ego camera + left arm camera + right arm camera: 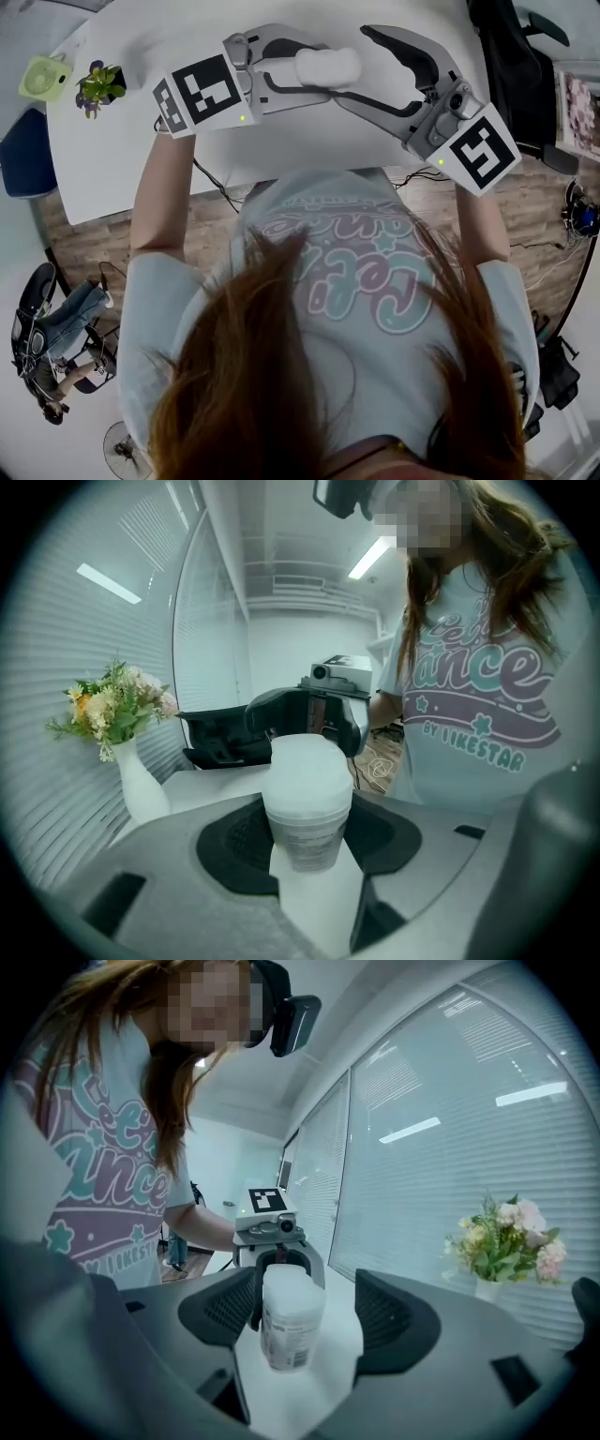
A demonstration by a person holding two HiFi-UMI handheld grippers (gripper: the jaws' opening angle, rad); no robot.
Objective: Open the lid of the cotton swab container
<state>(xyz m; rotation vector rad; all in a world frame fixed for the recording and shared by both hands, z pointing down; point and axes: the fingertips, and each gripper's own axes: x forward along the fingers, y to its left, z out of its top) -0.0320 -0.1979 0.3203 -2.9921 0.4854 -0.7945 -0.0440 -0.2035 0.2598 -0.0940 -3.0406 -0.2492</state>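
Seen from the head view, the two tools meet over the white table [281, 155] at about twelve o'clock from the person. The left gripper [305, 67] reaches in from nine o'clock and the right gripper [351, 62] from about four.

The left gripper's dark pads are clamped on the labelled body of the cotton swab container [330, 67], one pad on either flank. In both gripper views the container stands upright, with its frosted lid [309, 766] on top, above the pads. Whether its base rests on the table or hangs just off it cannot be told.

The right gripper's jaws stand wide apart and straddle the same container from the opposite side. One pad sits just beside it, the other is well clear, and neither presses on it, so this tool holds nothing.

The lid lies at twelve o'clock from the left grip, along the container's vertical axis. The free right gripper is therefore probably the one to close on it, above the left pads. Closing lower would likely catch the body instead.

Farther off, at ten o'clock, stands a small potted plant [98, 84].
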